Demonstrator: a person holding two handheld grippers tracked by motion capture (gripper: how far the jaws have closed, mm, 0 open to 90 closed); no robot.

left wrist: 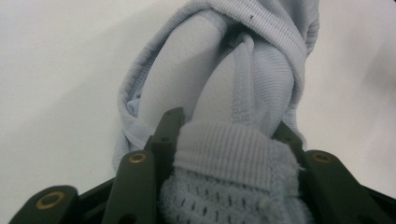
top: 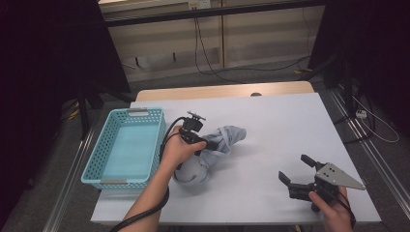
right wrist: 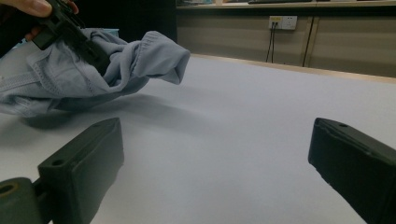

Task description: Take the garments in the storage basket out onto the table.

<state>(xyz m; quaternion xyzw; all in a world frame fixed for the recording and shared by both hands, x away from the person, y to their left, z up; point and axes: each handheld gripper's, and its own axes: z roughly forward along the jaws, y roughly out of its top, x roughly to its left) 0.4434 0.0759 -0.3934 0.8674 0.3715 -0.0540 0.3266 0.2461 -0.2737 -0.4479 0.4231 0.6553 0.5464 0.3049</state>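
In the high view, my left gripper [top: 209, 144] is on the light blue garment [top: 220, 145], which lies crumpled on the white table [top: 280, 125], a little left of the middle. Just left of it stands the turquoise basket [top: 126, 147], and I see nothing inside it; its bottom is bare. My right gripper [top: 297, 170] rests at the near right corner of the table, well apart from the cloth, with its jaws spread and nothing between them.

In the left gripper view, a thick fold of the garment [left wrist: 233, 154], with a ribbed band, sits between my two black jaws, and both jaws press against it. So I am gripping the cloth, not fully closed, because the bundle is thick. The rest of the garment twists away toward the far side.

In the right gripper view, my jaws stand wide apart over bare table. Far to the left, the left gripper [right wrist: 100, 60] holds the garment [right wrist: 140, 58], and part of the cloth seems raised from the table.

I judge the step is to carry the garment into the basket. To do it well, I should keep the fold firmly pinched, lift high enough that the hanging ends pass over the basket rim, and loosen my hold above its middle.
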